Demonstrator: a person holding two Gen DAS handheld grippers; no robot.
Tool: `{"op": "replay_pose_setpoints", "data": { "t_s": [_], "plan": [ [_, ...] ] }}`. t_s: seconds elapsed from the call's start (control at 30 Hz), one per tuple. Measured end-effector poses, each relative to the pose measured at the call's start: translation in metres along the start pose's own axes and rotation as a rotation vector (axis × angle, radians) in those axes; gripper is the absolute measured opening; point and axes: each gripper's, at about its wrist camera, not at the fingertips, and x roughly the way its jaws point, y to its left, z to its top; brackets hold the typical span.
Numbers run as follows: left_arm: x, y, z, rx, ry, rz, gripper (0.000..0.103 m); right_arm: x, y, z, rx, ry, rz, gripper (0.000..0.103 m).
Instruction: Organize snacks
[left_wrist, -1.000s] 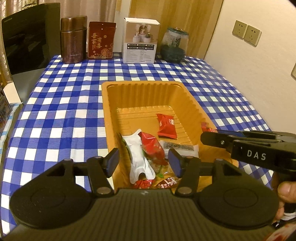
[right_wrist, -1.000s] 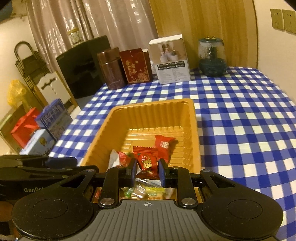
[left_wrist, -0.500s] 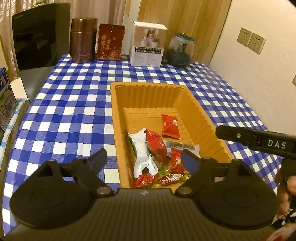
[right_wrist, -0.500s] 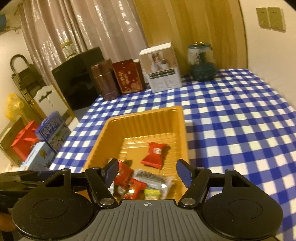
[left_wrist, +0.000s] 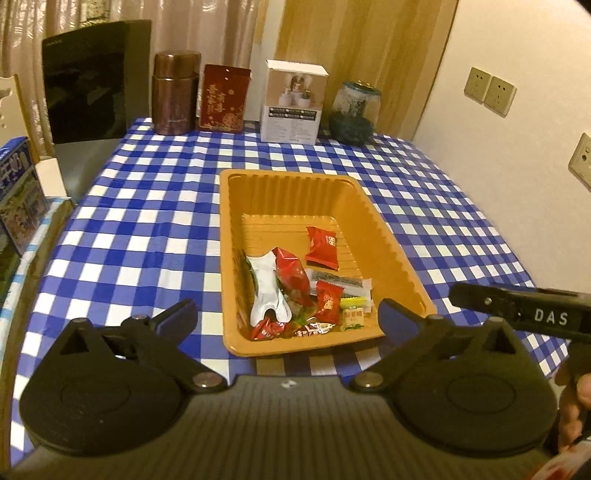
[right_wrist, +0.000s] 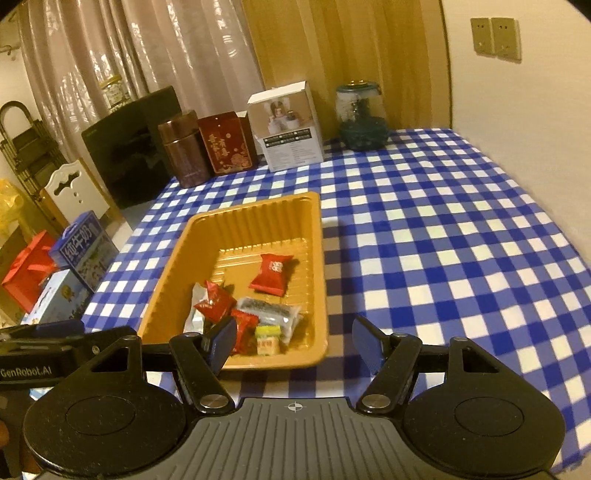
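An orange plastic tray (left_wrist: 388, 240) (right_wrist: 258, 206) sits on the blue checked tablecloth with several wrapped snacks piled at its near end. Among them are a red packet (left_wrist: 322, 246) (right_wrist: 272, 275) lying apart, a white wrapper (left_wrist: 267, 291), a clear packet with dark contents (left_wrist: 338, 282) (right_wrist: 267, 310) and a small red packet (left_wrist: 328, 302) (right_wrist: 242, 330). My left gripper (left_wrist: 286, 312) hovers over the tray's near end, its jaws opening wide with nothing gripped. My right gripper (right_wrist: 294, 334) is open and empty above the tray's near right corner.
Along the table's far edge stand a brown canister (left_wrist: 175, 98), a red tin (left_wrist: 224, 98), a white box (left_wrist: 293, 107) and a glass jar (left_wrist: 354, 112). A black appliance (left_wrist: 85, 81) and cartons (right_wrist: 83, 251) sit off the left side. A wall borders the right.
Both grippers have drawn back and up from the tray. The right one opened and let go of a small red packet, which now lies in the tray. The left jaws spread wider.
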Motion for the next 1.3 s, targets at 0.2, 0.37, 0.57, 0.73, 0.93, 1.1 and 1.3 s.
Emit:
{"op": "replay_pose_setpoints", "data": {
  "t_s": [0.2, 0.37, 0.57, 0.73, 0.93, 1.1, 1.3],
  "plan": [
    [-0.020, -0.010, -0.008, 0.011, 0.001, 0.018, 0.103, -0.024, 0.006, -0.009, -0.043, -0.001, -0.027, 0.071],
    [-0.037, -0.015, -0.018, -0.002, 0.000, 0.018, 0.103, -0.042, 0.007, -0.021, -0.054, 0.008, -0.041, 0.071],
    [-0.053, -0.021, -0.026, -0.010, -0.010, 0.028, 0.103, -0.058, 0.012, -0.029, -0.075, 0.016, -0.064, 0.071],
    [-0.063, -0.025, -0.033, -0.013, -0.007, 0.027, 0.103, -0.068, 0.010, -0.038, -0.065, 0.024, -0.073, 0.071],
    [-0.073, -0.032, -0.040, 0.003, -0.011, 0.046, 0.103, -0.078, 0.009, -0.047, -0.060, 0.030, -0.075, 0.071],
    [-0.074, -0.037, -0.045, 0.022, -0.007, 0.060, 0.103, -0.084, 0.009, -0.054, -0.055, 0.027, -0.082, 0.071],
    [-0.072, -0.037, -0.047, 0.021, -0.007, 0.060, 0.103, -0.086, 0.011, -0.058, -0.058, 0.017, -0.080, 0.071]
  ]
}}
